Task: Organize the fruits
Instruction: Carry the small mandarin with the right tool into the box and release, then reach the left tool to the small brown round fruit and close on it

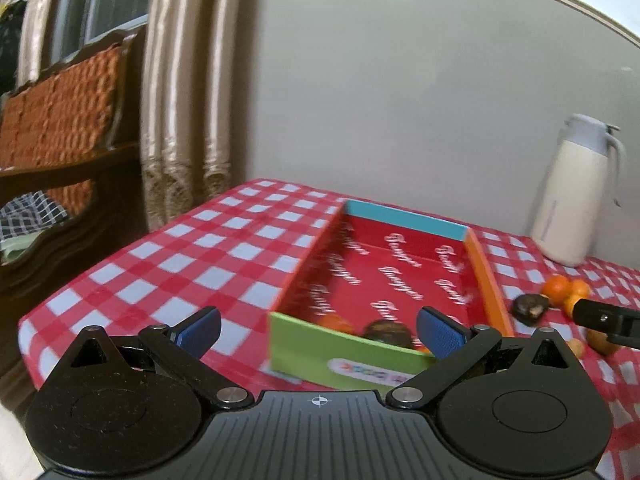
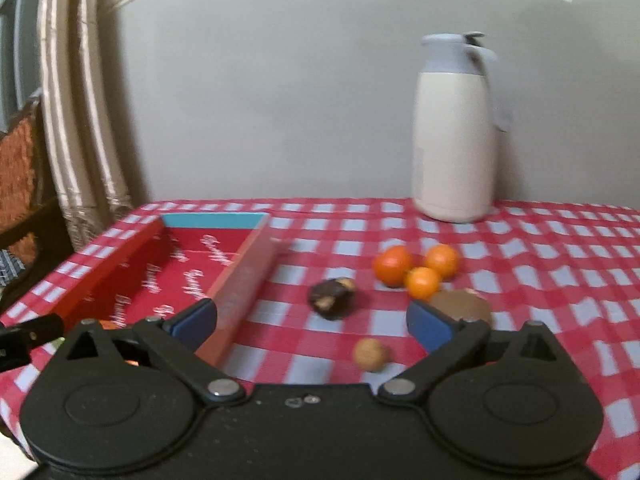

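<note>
- Box [image 2: 192, 276]: a shallow cardboard tray, red inside with repeated white cursive lettering (too blurred to read), one end wall turquoise, the near end wall green with a white label whose print is illegible.
- Inside the box, by its green wall, lie an orange fruit [image 1: 335, 323] and a dark wrinkled fruit [image 1: 386, 330].
- Left tool [image 1: 318, 330]: blue ribbed pads spread wide, nothing between them, in front of the box's green wall.
- Surface [image 2: 540, 264]: glossy red-and-white check cloth.
- Right of the box: a dark, cracked fruit [image 2: 331, 298], a small tan wrinkled nut [image 2: 370, 355], three smooth round oranges [image 2: 416, 270], a flat brown piece [image 2: 460, 305].
- Right tool [image 2: 312, 322]: pads spread wide, empty, right of the box.
- Cream jug [image 2: 456, 132], smooth, grey-lidded, far right behind the box.
</note>
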`<state>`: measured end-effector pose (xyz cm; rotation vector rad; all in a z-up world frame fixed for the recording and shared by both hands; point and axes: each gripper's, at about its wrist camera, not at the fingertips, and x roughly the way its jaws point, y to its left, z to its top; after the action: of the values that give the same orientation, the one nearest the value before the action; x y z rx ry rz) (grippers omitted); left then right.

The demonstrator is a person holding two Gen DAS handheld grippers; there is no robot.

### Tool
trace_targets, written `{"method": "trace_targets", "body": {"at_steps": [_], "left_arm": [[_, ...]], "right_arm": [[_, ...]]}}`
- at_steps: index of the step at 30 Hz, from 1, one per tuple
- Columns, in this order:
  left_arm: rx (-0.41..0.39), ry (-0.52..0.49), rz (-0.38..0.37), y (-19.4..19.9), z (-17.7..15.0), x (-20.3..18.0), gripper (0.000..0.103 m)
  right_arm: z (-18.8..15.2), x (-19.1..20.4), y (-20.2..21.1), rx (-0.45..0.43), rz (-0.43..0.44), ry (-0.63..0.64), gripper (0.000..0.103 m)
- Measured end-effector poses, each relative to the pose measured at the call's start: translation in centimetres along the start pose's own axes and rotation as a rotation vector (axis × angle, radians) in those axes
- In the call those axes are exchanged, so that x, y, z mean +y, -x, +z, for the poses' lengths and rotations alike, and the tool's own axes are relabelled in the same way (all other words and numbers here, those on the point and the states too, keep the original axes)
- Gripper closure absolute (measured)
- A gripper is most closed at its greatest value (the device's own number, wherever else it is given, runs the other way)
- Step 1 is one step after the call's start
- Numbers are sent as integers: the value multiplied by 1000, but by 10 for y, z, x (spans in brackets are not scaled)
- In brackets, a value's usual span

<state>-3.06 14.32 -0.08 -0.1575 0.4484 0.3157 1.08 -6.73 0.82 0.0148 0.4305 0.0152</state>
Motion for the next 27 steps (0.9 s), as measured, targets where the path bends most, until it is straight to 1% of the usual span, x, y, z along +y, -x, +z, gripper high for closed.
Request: {"method": "trace_targets", "body": {"at_steps": [6, 15, 19, 24, 26, 27], "left_arm": [[-16, -71, -74, 6, -3, -37, 0], [-7, -166, -173, 6, -11, -94, 0], [7, -222, -204, 3, -17, -120, 0], [18, -289, -244, 1, -22, -153, 0], [8, -311, -222, 0, -24, -166, 0], [5, -322, -225, -1, -24, -170, 0]], "right_arm": [[-6, -25, 11, 0, -84, -4, 0], [-14, -74, 27, 6, -195, -56, 0], [-18, -96, 38, -4, -245, -86, 0], [-22, -122, 50, -11, -267, -143, 0], [-24, -130, 54, -13, -278, -155, 0], [-25, -133, 55, -13, -283, -158, 0]]}}
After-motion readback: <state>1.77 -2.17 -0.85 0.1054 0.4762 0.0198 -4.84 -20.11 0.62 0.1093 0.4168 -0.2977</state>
